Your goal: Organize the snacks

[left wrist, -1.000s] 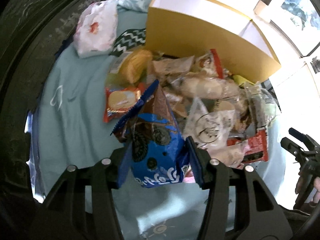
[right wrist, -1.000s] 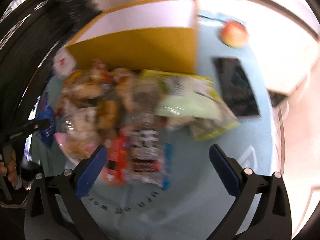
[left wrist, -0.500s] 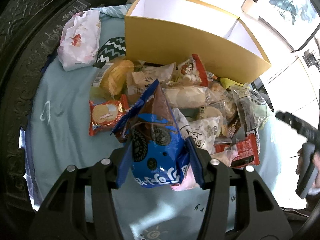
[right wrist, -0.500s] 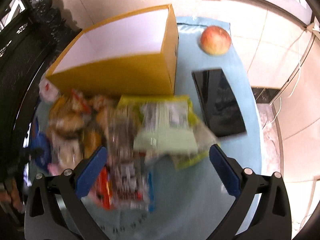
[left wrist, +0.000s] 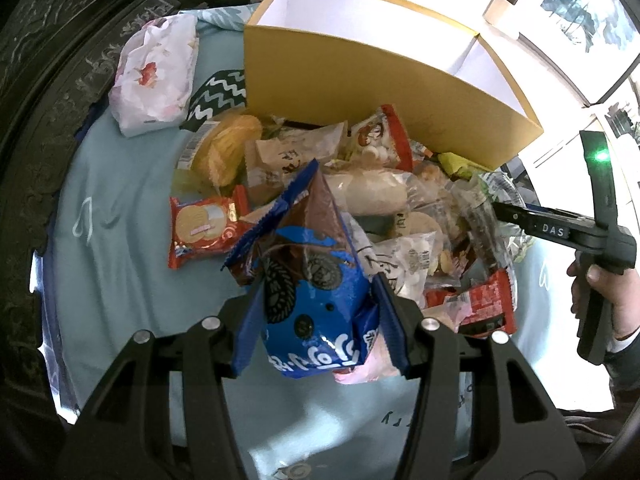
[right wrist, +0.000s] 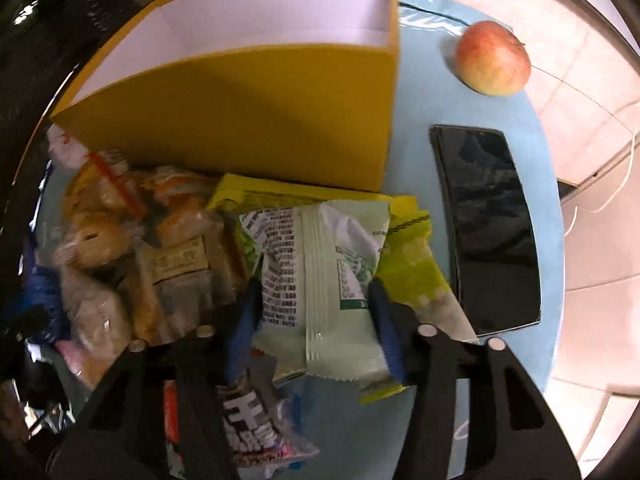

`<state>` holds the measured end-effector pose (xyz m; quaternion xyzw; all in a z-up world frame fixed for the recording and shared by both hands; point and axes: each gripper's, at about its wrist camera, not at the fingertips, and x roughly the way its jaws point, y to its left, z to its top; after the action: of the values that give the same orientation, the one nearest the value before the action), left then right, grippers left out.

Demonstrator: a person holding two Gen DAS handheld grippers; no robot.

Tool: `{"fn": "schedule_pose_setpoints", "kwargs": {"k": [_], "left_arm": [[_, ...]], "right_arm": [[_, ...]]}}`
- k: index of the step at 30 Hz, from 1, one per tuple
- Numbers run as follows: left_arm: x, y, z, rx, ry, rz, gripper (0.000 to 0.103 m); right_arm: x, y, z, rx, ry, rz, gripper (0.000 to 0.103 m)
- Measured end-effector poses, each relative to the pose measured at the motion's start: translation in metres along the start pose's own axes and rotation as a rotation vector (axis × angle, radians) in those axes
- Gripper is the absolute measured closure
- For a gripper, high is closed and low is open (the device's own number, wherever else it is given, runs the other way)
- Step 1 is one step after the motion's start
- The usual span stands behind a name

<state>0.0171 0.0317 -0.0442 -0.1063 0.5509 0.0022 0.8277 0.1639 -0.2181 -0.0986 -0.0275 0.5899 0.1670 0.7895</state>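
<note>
My left gripper point(left wrist: 316, 320) is shut on a blue cookie bag point(left wrist: 316, 300), held above the near edge of a pile of snack packets point(left wrist: 380, 200). My right gripper point(right wrist: 314, 320) is shut on a pale green snack packet point(right wrist: 328, 272) at the pile's right side; it also shows in the left wrist view point(left wrist: 560, 232). An open yellow cardboard box point(left wrist: 360, 92) with a white inside stands behind the pile, also seen in the right wrist view point(right wrist: 248, 112).
A light blue cloth point(left wrist: 112, 240) covers the round table. A floral tissue pack point(left wrist: 156, 76) lies at the far left. An apple point(right wrist: 494, 58) and a black phone point(right wrist: 486, 228) lie right of the box. Dark carved furniture point(left wrist: 36, 80) borders the left.
My right gripper has dropped onto the pile and closed on the pale green packet; it was open and higher before. My left gripper keeps the blue bag, lifted slightly.
</note>
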Motion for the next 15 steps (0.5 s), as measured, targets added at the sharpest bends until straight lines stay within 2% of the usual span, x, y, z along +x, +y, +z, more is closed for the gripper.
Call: {"fn": "schedule_pose_setpoints", "kwargs": {"k": [6,10,13,15], "left_arm": [[-0.01,0.0,0.003,0.013,-0.025,0.001,0.05],[-0.022,-0.001,0.011,0.017,-0.061,-0.002,0.05],[-0.034,-0.005,0.026,0.028,-0.09,-0.026,0.05],[-0.047,-0.011,0.046,0.051,-0.14,-0.042,0.05]], "right_arm": [[-0.053,-0.016,-0.007,0.059,-0.107,0.132,0.055],[-0.084,-0.019,-0.01,0.065,-0.163,0.18,0.055],[-0.106,-0.012,-0.01,0.071,-0.21,0.228,0.055],[-0.117,-0.004,0.008,0.054,-0.257,0.248,0.055]]}}
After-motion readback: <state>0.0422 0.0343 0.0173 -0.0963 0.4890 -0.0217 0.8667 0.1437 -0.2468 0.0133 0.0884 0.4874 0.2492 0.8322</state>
